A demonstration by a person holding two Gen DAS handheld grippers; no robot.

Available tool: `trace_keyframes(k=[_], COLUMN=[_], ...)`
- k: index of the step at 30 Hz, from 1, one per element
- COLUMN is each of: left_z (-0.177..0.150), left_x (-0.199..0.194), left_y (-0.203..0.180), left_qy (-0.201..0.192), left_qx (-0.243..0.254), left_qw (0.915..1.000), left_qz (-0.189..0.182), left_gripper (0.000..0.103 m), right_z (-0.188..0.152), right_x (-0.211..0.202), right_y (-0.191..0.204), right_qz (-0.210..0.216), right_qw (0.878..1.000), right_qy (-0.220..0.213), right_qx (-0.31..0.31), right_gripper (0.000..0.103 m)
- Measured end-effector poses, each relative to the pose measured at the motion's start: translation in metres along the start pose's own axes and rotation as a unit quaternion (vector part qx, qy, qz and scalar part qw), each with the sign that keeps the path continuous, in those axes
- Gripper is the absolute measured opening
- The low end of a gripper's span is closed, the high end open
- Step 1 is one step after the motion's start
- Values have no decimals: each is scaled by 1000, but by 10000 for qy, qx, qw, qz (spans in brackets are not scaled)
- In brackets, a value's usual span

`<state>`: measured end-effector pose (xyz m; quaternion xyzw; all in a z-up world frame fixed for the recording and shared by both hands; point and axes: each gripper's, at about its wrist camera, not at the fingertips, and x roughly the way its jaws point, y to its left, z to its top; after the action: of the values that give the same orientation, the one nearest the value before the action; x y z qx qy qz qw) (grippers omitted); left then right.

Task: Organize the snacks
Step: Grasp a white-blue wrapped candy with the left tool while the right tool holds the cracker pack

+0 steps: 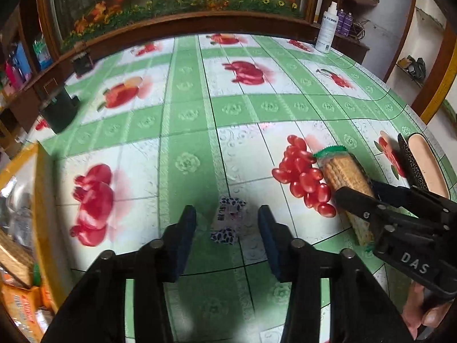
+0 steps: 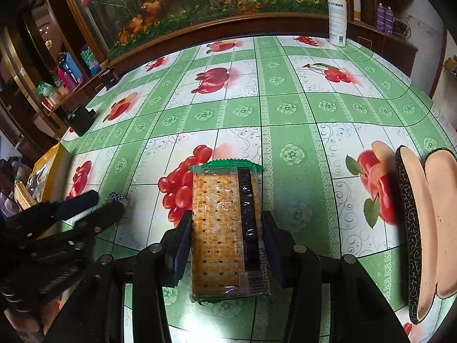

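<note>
The table (image 2: 288, 108), under a green checked oilcloth printed with red fruit, filled both views, and its near edge ran out of frame. Behind it a glass-fronted wooden cabinet (image 1: 177, 3) of artificial flowers was cut off at the top. At the left edge of the table a yellow box (image 1: 42, 200) showed only in part; packets lay inside, among them what looked like a cracker pack and orange wrappers, too blurred and cropped to read. On the right, two oblong pinkish dishes (image 2: 441, 223) with dark patterned rims sat side by side, the outer one clipped by the frame.

The cracker packet (image 2: 225, 234), clear-wrapped with green ends, lay flat on the cloth between the box and the dishes. The right gripper (image 2: 225, 245) straddled it, both pads against its long sides, closed on it; the packet's underside could not be seen.

A white spray bottle (image 2: 337, 17) stood at the far right corner, and a dark block (image 1: 60, 111) sat blurred at the far left.

The left gripper (image 1: 227, 243) hung over a small candy (image 1: 228, 220) in a leopard-print wrapper that lay on the cloth left of the packet. Its jaws stood apart on either side of the candy without touching it.
</note>
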<state>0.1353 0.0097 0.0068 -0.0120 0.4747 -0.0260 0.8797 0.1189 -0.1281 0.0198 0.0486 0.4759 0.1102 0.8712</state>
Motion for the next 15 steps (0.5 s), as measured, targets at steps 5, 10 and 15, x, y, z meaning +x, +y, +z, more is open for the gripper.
trace_keyframes(k=[5,10,15], left_z=[-5,-13,-12], left_x=[0,-9,-27], left_y=[0,3,3], left_qy=[-203,-448,-803], left_qx=[85,1,-8], left_qw=[9997,9988,9966], left_qz=[-72,-172,-159], left_gripper=[18,18,18], right_z=[0,-3,-4], right_x=[0,-7,-14], right_y=[4,18,29], right_qz=[-59,-135,33], right_qw=[9999,9989,9977], right_qy=[-16,-216,-364], right_qx=[-89,-385,-579], right_gripper=[50,50,50])
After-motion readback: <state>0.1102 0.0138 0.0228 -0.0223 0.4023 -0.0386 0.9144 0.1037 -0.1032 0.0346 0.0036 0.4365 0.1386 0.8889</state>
